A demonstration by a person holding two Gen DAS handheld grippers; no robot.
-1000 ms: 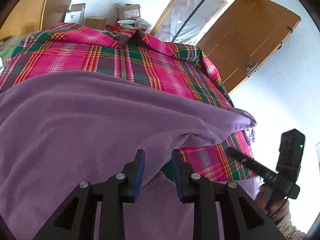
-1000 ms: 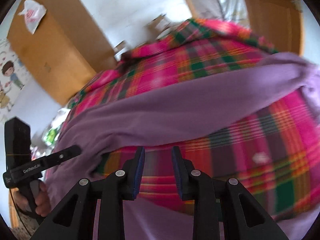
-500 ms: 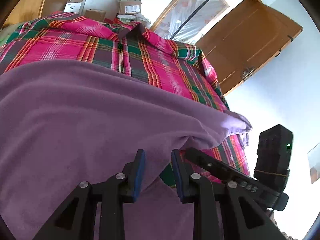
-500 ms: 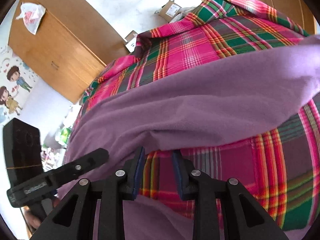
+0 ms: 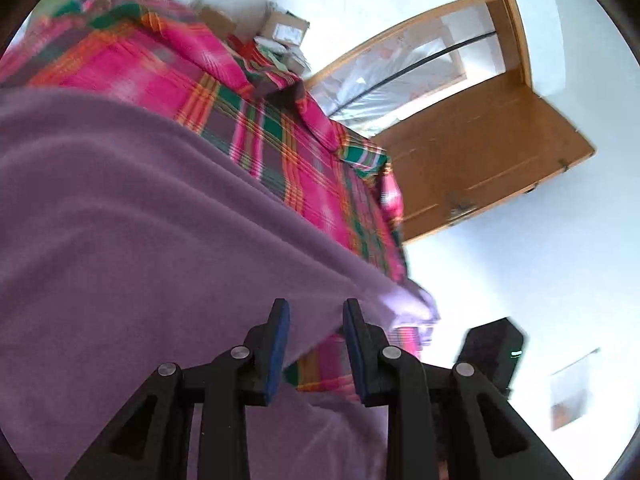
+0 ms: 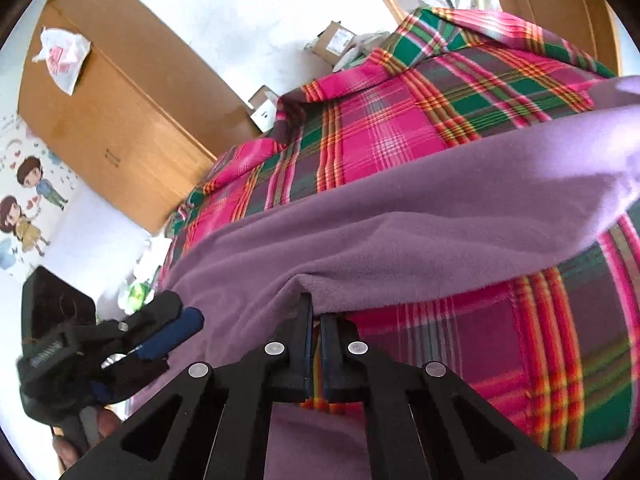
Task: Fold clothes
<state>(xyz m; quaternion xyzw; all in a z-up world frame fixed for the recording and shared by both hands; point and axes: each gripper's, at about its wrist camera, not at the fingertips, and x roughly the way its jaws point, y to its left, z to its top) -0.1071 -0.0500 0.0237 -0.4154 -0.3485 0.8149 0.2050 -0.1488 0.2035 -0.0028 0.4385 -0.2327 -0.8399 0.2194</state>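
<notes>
A purple fleece garment (image 5: 132, 248) lies folded over on a pink and green plaid bedcover (image 5: 304, 168). My right gripper (image 6: 314, 312) is shut on the folded edge of the purple garment (image 6: 400, 240), which bunches at its tips. My left gripper (image 5: 316, 320) stands open at the same edge, blue pads apart, with purple cloth showing in the gap. In the right wrist view the left gripper (image 6: 180, 314) sits low on the left, a hand under it. The right gripper's black housing (image 5: 492, 344) shows past the left fingers.
A wooden wardrobe (image 6: 104, 120) with a white plastic bag (image 6: 60, 56) on it stands by the bed's far side. Cardboard boxes (image 5: 284, 30) sit beyond the bed. An open wooden door (image 5: 480, 160) is on the right. White floor runs alongside the bed.
The right gripper has shut on the purple garment's folded edge. The left gripper has swung and tilted, staying open, and the two grippers have come closer together.
</notes>
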